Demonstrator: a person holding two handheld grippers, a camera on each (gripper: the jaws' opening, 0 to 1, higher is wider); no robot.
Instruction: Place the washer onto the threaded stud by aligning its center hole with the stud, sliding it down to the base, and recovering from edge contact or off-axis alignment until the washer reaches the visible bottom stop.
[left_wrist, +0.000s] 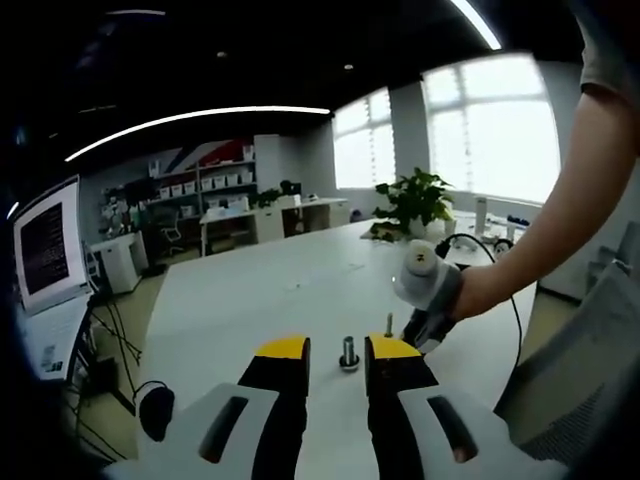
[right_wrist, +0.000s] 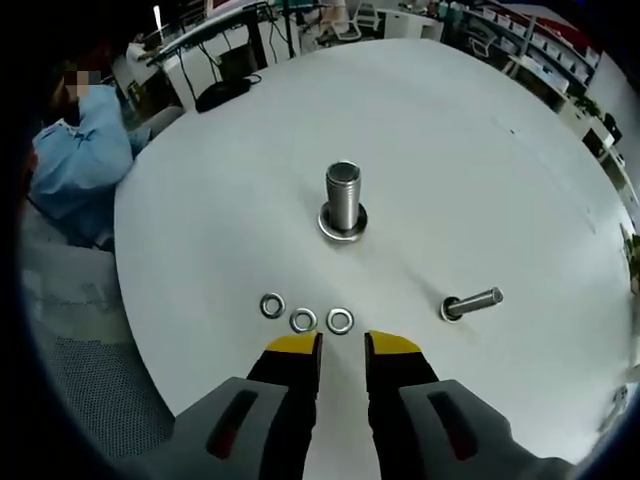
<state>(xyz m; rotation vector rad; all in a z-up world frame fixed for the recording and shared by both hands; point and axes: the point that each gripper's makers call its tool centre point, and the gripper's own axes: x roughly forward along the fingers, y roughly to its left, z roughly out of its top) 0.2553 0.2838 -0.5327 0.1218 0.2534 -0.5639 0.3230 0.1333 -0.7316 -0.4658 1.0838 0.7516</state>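
Yellow-tipped right gripper (right_wrist: 342, 345) hovers slightly open and empty just short of three steel washers (right_wrist: 303, 320) lying flat on the white table (right_wrist: 480, 150). Thin, light, slippery; best pinched by the rim. Beyond stands the threaded stud (right_wrist: 342, 198). Left gripper (left_wrist: 337, 350) also holds nothing.

Large upright steel threaded stud (right_wrist: 342, 200) stands on the round white table (right_wrist: 480, 150). Nearer than the stud, three small steel ring washers (right_wrist: 303, 320) lie in a row. Right of the stud, a slim steel bolt (right_wrist: 472, 302) lies sideways.
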